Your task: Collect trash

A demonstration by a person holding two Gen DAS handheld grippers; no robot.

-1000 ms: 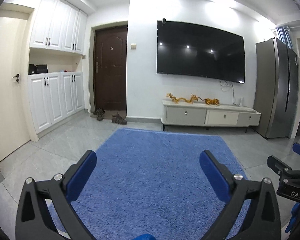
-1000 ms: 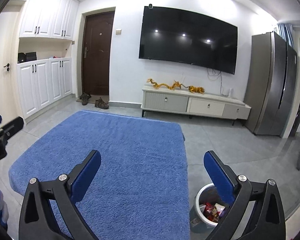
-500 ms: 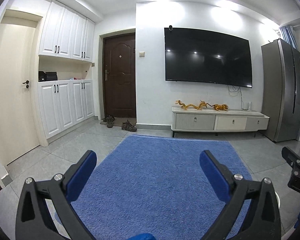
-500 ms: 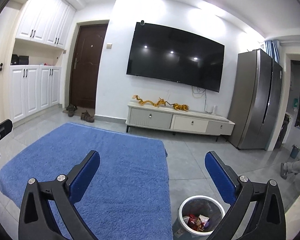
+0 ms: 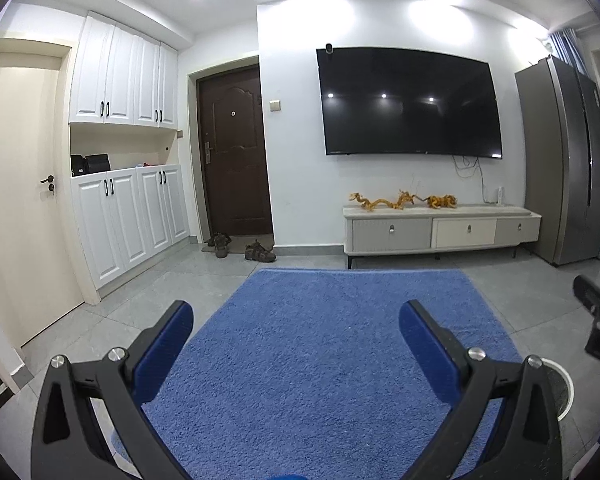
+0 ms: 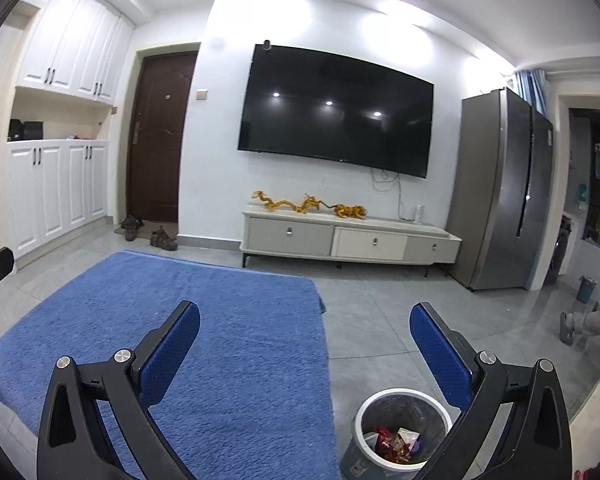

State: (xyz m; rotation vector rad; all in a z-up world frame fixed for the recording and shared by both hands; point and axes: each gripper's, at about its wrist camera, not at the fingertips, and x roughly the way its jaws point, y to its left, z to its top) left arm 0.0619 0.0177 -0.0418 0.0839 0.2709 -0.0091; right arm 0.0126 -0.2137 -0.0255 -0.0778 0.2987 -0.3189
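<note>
Both tongs, the left gripper (image 5: 296,344) and right gripper (image 6: 305,346), are spread wide with nothing between their blue pads, held above the fuzzy blue rectangular rug (image 6: 204,332). The round grey plastic wastebasket (image 6: 400,432) holding crumpled colourful wrappers (image 6: 396,442) stands on the grey tile floor (image 6: 380,320) just off the rug's right edge, below the right gripper, which is nearer. No loose trash shows on the rug; the left view cuts the bin to a rim sliver.

A blue rug (image 5: 332,360) lies before the television (image 5: 410,102), cabinet (image 5: 440,230) and fridge (image 5: 564,160).
</note>
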